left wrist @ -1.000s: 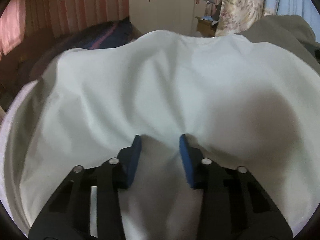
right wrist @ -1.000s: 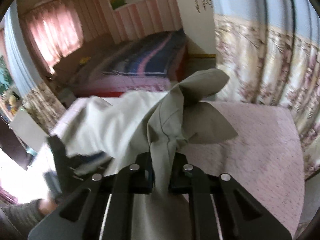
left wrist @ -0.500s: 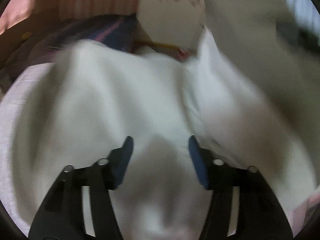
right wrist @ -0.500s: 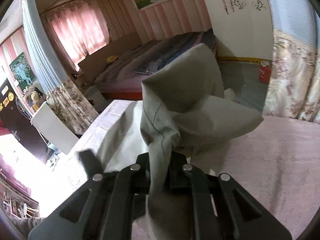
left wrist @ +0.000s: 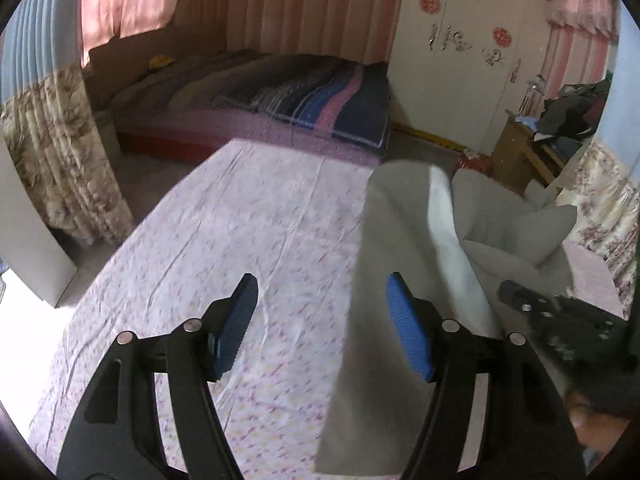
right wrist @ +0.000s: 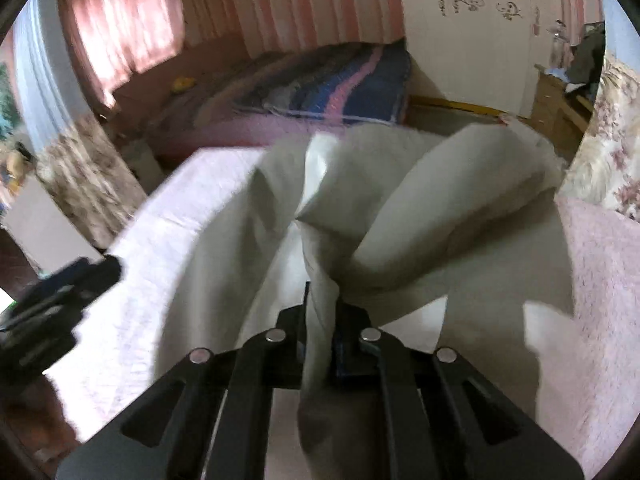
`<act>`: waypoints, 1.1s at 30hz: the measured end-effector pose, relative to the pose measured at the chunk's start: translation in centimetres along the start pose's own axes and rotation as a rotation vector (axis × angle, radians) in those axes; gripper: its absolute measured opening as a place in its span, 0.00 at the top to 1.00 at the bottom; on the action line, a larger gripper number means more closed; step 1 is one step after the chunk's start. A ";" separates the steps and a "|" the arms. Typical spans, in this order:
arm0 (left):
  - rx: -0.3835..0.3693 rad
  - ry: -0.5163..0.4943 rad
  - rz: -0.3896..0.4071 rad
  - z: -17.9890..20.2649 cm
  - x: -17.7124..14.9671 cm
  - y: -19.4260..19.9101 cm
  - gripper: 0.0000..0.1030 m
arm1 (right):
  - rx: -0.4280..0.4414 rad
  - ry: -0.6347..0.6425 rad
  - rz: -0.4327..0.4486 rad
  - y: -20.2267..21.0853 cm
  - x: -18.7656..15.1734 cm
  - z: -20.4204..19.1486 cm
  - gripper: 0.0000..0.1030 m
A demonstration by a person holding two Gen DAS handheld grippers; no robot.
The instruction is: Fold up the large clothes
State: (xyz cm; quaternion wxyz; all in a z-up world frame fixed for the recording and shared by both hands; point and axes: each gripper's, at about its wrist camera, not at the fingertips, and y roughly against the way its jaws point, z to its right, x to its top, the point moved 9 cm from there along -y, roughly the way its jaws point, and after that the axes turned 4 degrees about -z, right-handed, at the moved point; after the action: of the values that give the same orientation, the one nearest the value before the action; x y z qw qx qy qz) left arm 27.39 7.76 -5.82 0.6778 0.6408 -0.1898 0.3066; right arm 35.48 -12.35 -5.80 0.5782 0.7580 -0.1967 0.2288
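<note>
A large pale grey-white garment (right wrist: 420,208) lies bunched on the pink patterned sheet (left wrist: 224,240). My right gripper (right wrist: 320,312) is shut on a gathered fold of it, and the cloth runs down between the jaws. In the left wrist view the garment (left wrist: 384,264) hangs at the right, behind the right blue pad. My left gripper (left wrist: 320,320) is open and empty above the bare sheet. The right gripper (left wrist: 560,320) shows at that view's right edge; the left gripper (right wrist: 52,304) shows at the right wrist view's left edge.
The sheet-covered surface ends at a far edge (left wrist: 288,152). Beyond it stands a bed with a striped blanket (left wrist: 312,96), a white wardrobe (left wrist: 460,52) and a wooden table with clutter (left wrist: 540,140). Floral curtains hang at left (left wrist: 60,152) and right (right wrist: 608,152).
My left gripper has come off the garment, opened wider and swung left over bare sheet. My right gripper has kept its hold and lowered the bunched cloth toward the surface.
</note>
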 end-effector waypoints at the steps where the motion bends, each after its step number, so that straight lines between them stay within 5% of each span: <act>1: -0.003 0.000 -0.014 0.2 -0.5 -0.3 0.36 | -0.018 0.004 0.003 -0.4 -0.3 -0.3 0.76; 3: 0.001 -0.010 -0.025 -0.3 -1.2 -0.4 0.36 | 0.009 0.008 0.015 0.2 -0.3 -1.4 0.38; 9: -0.050 -0.013 0.001 0.9 -2.2 2.1 0.25 | 0.103 0.018 0.197 11.8 2.1 -0.7 0.18; 13: -0.111 -0.069 0.066 4.7 -1.5 6.4 0.15 | -0.046 0.033 0.345 19.2 2.3 5.6 0.13; 16: -0.192 -0.109 0.100 8.6 -1.6 9.2 0.09 | -0.147 -0.029 0.357 20.9 0.8 12.1 0.12; 21: -0.283 -0.209 0.108 16.4 -3.4 11.0 0.08 | -0.200 -0.173 0.279 19.2 -3.8 20.0 0.12; 28: -0.258 -0.379 0.112 24.0 -6.8 9.6 0.08 | -0.190 -0.212 0.205 15.6 -7.7 21.6 0.12; 31: -0.198 -0.397 0.085 23.8 -7.9 6.3 0.29 | -0.175 -0.212 0.191 15.0 -8.7 21.7 0.12; 33: -0.204 -0.364 0.053 22.7 -8.1 4.9 0.64 | -0.170 -0.198 0.187 14.8 -8.7 21.1 0.12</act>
State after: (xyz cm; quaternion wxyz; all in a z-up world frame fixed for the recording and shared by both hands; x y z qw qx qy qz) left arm 21.31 -16.04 -4.97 0.6854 0.6085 -0.3557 0.1827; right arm 22.55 -36.23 -3.89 0.5943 0.7036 -0.3411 0.1881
